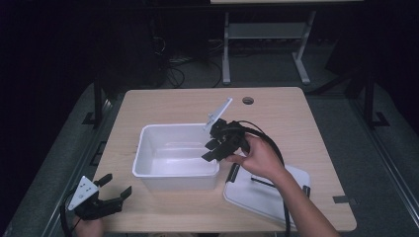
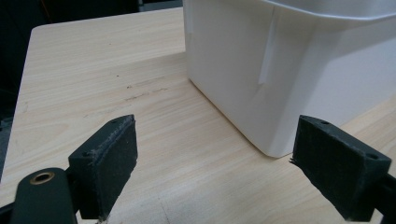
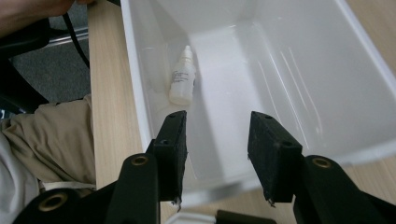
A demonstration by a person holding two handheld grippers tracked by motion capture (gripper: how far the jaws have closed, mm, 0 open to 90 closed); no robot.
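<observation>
My left gripper (image 1: 112, 195) sits nearest the camera at the worktop's (image 1: 163, 105) near left corner, jaws spread wide and holding nothing; in its own view the bin's outer corner stands just ahead. My right gripper (image 1: 213, 150) hangs over the right end of the white bin (image 1: 143, 160), jaws parted partway, nothing between them. A small white dropper bottle (image 3: 181, 79) lies on its side on the bin floor against one long wall. The bin's lid (image 1: 257, 197) lies flat at the near right corner.

bottle (image 3: 182, 76) label unreadable, bin (image 2: 299, 70) cropped
</observation>
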